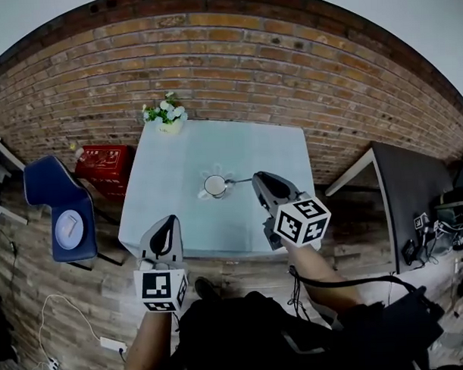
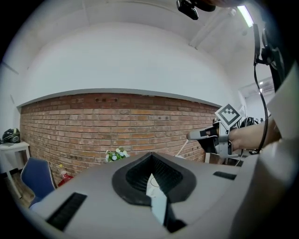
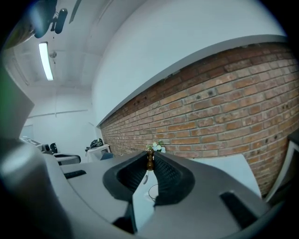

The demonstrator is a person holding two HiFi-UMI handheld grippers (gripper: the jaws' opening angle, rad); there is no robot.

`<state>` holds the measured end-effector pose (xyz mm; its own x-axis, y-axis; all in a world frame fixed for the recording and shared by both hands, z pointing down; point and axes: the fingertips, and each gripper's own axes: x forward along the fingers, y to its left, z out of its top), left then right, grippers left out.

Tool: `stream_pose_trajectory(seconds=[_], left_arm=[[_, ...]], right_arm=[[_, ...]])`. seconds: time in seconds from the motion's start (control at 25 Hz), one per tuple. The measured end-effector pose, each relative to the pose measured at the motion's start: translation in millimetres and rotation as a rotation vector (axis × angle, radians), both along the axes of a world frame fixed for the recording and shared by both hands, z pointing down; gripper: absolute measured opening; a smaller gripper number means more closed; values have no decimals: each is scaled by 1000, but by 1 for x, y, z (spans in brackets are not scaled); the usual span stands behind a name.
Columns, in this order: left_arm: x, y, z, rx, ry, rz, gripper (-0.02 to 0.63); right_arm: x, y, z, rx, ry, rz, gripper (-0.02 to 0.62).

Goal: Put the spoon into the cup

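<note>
Your head view gives you the whole layout. The pale blue table (image 1: 215,147) stands against the brick wall, with the white cup (image 1: 215,186) near its middle and a pot of flowers (image 1: 167,113) at the far edge. A blue chair (image 1: 54,196) and a red box (image 1: 103,162) sit off to the left. It also shows the spoon (image 1: 239,180) reaching from your right gripper (image 1: 256,178) towards the cup, its far end close beside the rim.

That view can't show you the grip itself, but the right gripper view does. The jaws are nearly together, pinching the spoon's brown handle at their very tips. The slim stem hangs in the gap, and the cup shows on the table beyond.

Your left gripper (image 1: 172,218) hovers over the near part of the table, apart from the cup. Its own view shows the jaw tips meeting with nothing between them, and catches your right gripper out to the side.
</note>
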<state>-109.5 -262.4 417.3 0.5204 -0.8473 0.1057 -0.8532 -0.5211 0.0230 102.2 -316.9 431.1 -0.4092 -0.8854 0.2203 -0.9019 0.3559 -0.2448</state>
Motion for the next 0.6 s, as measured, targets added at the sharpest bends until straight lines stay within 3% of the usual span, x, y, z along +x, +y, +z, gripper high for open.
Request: stream_pose_trajectory(seconds=[0.24, 0.6], left_arm=[[-12, -23, 7, -7, -1, 27, 8], [-14, -49, 16, -41, -12, -49, 8]], right_arm=[[-12, -41, 29, -68, -1, 31, 53], [-20, -88, 80, -177, 28, -24, 53]])
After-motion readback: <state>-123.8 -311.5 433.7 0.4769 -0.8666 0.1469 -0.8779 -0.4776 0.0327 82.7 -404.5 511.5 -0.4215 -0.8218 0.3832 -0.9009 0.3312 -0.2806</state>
